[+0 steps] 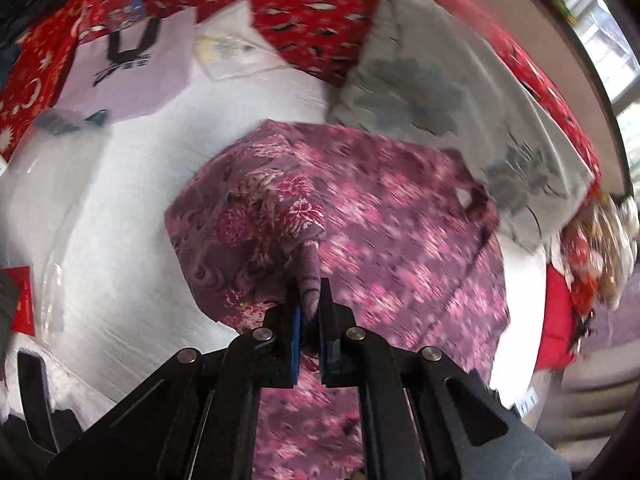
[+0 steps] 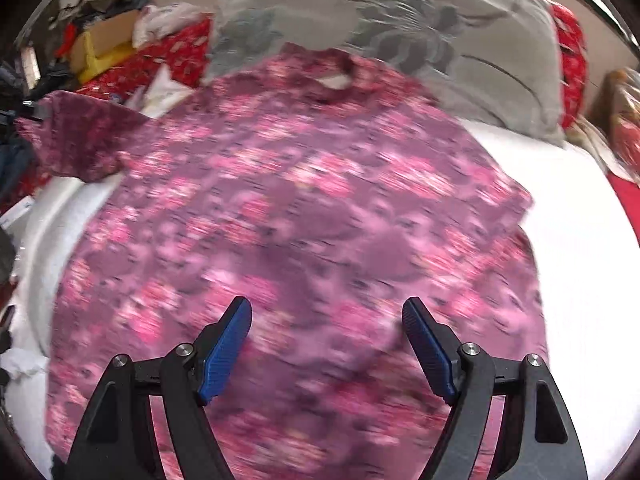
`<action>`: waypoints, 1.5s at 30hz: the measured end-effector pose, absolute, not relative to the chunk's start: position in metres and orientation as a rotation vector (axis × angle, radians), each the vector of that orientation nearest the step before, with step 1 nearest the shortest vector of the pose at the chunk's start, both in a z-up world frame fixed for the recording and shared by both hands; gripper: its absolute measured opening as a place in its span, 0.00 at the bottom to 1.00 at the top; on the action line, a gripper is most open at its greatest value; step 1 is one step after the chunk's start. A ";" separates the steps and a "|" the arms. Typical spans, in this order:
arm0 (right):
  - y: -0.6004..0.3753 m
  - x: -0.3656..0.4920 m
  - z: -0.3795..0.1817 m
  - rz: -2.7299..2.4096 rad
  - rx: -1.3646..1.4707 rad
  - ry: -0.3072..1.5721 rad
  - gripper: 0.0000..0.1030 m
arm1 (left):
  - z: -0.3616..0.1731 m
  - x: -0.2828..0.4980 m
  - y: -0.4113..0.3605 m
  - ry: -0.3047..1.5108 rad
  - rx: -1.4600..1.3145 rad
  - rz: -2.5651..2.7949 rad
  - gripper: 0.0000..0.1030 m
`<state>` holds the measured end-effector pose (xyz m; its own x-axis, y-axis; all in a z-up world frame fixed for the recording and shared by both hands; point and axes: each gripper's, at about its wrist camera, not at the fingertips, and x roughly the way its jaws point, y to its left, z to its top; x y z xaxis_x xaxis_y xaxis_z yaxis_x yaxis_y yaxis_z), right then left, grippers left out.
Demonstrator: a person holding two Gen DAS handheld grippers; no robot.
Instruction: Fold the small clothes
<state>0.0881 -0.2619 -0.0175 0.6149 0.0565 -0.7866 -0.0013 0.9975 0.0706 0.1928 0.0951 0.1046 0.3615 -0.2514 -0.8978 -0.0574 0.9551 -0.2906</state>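
Flowered shirt (image 2: 296, 216) smeared by blur, its lower hem cut off by the frame edge, grey cloth (image 2: 400, 32) beyond the shirt partly covered by it, print on the white garment (image 1: 128, 60) beyond the shirt unreadable

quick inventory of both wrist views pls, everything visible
floral shirt: 1, purple-pink, spread on the white surface, one corner pinched up
grey floral cloth: 1, grey, behind the shirt
white surface: 1, white, under the shirt
red patterned cover: 1, red with small marks, far edge
white jersey: 1, white with black print, far left, lying flat
folded white cloth: 1, white, beside the jersey
yellow box: 1, yellow, far left among clutter
left gripper: 1, black, blue pads, fingers shut on the shirt
right gripper: 1, black, blue pads, fingers open above the shirt
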 end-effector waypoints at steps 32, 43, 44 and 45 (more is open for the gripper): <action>-0.278 0.065 -0.050 0.038 0.082 0.790 1.00 | -0.015 0.123 -0.102 1.520 -0.078 -0.375 0.05; -0.282 0.080 -0.038 0.056 0.101 0.914 0.97 | 0.020 0.093 -0.035 1.398 -0.302 -0.471 0.39; -0.286 0.080 -0.030 0.061 0.153 0.910 0.96 | 0.023 0.093 -0.022 1.373 -0.323 -0.450 0.42; -0.290 0.079 -0.025 0.072 0.199 0.894 0.96 | 0.026 0.096 -0.007 1.343 -0.342 -0.417 0.42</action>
<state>0.0791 -0.2903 -0.0248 0.6250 0.1451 -0.7670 0.0205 0.9792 0.2020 0.0957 -0.0065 0.0255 0.1720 -0.4783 -0.8612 0.0940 0.8782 -0.4690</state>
